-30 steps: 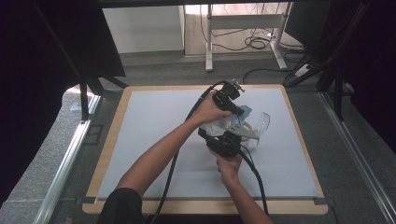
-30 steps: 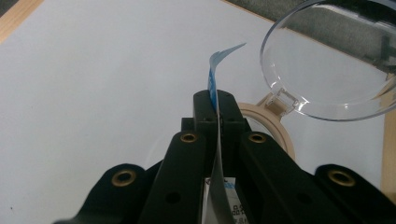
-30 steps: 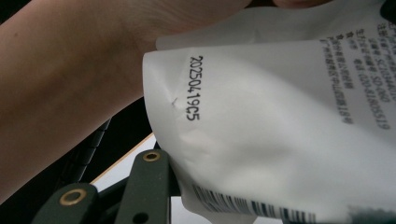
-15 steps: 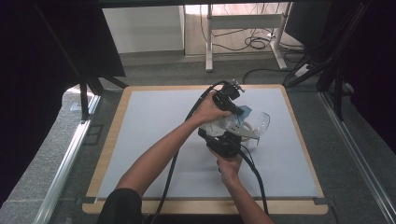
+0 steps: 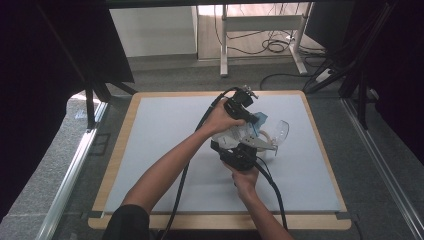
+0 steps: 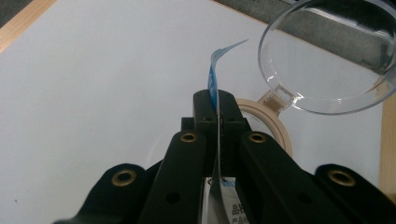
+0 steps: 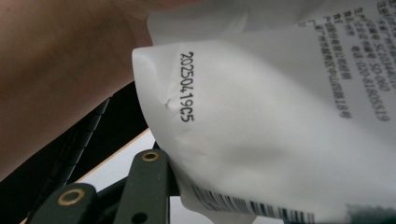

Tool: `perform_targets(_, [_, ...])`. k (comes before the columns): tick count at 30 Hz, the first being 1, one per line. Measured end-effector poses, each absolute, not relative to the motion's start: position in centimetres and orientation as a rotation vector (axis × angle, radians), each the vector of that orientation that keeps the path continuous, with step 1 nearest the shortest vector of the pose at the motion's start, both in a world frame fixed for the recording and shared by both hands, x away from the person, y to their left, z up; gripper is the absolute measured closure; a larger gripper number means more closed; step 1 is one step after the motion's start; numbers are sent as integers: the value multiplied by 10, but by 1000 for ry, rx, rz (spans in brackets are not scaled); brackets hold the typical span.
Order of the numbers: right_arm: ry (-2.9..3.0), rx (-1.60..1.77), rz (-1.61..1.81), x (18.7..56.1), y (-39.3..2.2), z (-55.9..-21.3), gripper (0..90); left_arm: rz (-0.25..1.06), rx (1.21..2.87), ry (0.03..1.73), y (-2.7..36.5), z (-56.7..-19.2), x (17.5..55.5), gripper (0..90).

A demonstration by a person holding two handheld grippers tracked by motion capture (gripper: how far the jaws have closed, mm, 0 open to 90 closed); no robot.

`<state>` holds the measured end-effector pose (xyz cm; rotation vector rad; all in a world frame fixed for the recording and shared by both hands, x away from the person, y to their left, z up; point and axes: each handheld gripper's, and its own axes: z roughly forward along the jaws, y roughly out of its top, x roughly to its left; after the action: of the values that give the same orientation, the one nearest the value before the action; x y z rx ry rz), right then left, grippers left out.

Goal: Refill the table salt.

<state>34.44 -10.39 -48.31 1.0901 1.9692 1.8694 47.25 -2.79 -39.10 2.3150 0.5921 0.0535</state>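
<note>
While the left gripper (image 6: 217, 100) pinches the bag's (image 7: 280, 121) blue edge upright, the right gripper (image 5: 243, 156) clasps its body just below.

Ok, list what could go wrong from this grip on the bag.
1. The left gripper pinches just the thin blue edge of the white bag; a pull could tear it or let it slip out.
2. The clear hinged lid and the tan rim sit right beyond that gripper, so a slip might knock the container.
3. The right gripper sits close under the bag, so the two may collide.
</note>
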Motion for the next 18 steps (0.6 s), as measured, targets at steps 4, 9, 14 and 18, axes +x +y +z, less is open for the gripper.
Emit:
perform_targets(4, [1974,1086,1868,344,-104,-486,647,53,2308,595,-26,-392,472,898])
perform_targets(9, [1973,1092,1867,343,-105,-489,643,57,2303,590,-26,-394,472,897])
perform_targets(14, [1974,1100,1862,342,-107,-491,639,51,2294,591,-28,-395,471,897])
perform_targets(18, [1982,1102,1850,342,-109,-494,633,50,2291,591,-28,-396,471,896])
